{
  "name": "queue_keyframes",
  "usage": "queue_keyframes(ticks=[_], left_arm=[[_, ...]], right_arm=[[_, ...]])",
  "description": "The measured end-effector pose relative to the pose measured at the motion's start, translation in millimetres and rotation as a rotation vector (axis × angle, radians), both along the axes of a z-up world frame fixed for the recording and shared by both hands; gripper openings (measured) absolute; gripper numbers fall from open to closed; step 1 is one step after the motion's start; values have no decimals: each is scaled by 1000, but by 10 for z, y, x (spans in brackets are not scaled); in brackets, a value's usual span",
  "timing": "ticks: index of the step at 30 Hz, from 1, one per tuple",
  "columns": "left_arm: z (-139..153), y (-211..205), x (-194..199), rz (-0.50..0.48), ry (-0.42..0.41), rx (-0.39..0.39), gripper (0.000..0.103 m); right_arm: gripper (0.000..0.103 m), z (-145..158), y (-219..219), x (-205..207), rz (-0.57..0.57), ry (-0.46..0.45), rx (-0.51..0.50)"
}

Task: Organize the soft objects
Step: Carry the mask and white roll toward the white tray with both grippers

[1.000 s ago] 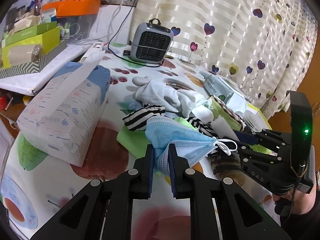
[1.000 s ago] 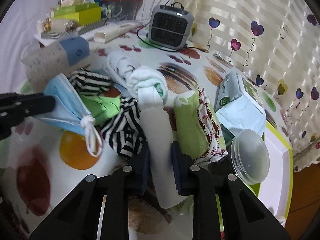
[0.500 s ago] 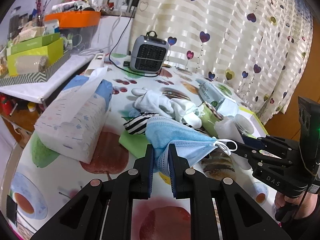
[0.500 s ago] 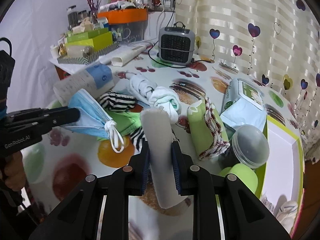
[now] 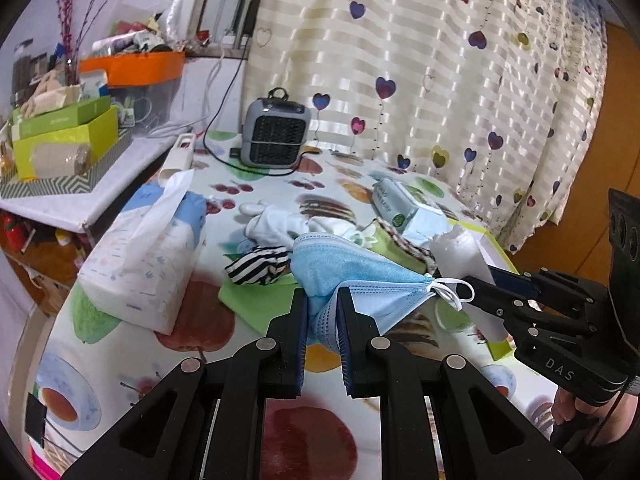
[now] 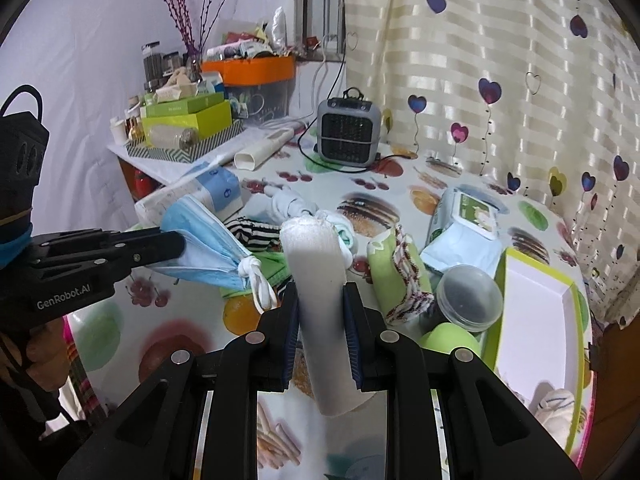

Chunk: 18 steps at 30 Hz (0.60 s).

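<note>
Both grippers now higher above table point(image 5: 120, 360); left gripper point(image 5: 322, 312) clamped on blue face mask point(image 5: 352, 276), right gripper point(image 6: 320, 314) pinching white foam roll point(image 6: 316, 280).

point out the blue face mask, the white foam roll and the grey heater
blue face mask point(image 5: 352, 276), left wrist view, on the pleated blue body above the left gripper.
white foam roll point(image 6: 316, 264), right wrist view, on its upper half above the right gripper.
grey heater point(image 6: 349, 136), right wrist view, on the dark front grille.
</note>
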<state>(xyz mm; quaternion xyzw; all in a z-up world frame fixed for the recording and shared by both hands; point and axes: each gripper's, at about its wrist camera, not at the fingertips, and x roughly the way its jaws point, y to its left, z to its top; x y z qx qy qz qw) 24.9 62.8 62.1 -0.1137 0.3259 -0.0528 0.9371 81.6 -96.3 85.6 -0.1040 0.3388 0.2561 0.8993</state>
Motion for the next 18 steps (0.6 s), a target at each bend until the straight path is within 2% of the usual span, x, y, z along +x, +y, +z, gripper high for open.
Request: queue_keyframes(ticks=[18], left_arm=[[158, -580, 56, -107, -26, 28, 13]], right_arm=[[22, 138, -537, -130, -107, -39, 43]])
